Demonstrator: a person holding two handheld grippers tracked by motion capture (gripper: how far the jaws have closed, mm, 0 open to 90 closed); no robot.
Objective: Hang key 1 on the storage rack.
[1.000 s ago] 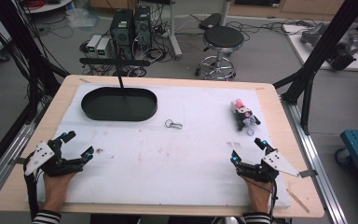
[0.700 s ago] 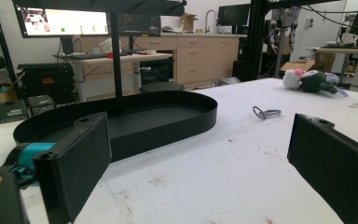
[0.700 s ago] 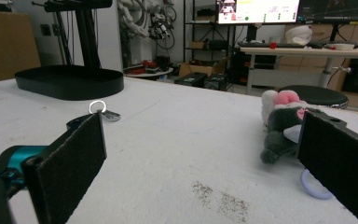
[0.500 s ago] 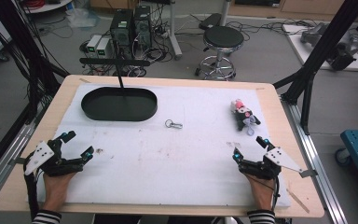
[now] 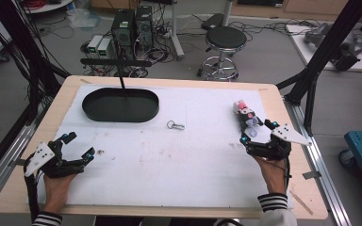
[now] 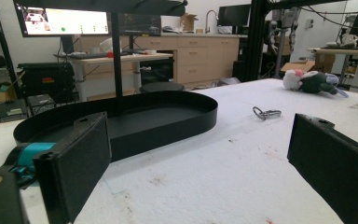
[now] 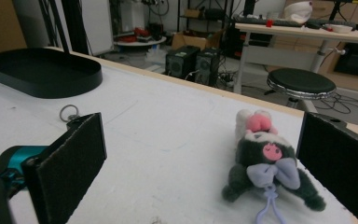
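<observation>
Both pairs of fingers gape apart, and the right gripper [image 5: 257, 133], nosing toward the plush toy [image 5: 245, 117] at twelve o'clock, could shove it off the desk [image 5: 207, 84].

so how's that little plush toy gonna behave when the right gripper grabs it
The plush toy looks soft, so it will probably squash between the right gripper pads. It seems light and unlikely to roll, lying flat. Its loop cord would likely dangle.

floor: grey, cables | stool [image 5: 224, 38] | computer towers [image 5: 131, 27] | wooden cabinets [image 6: 200, 56]
</observation>
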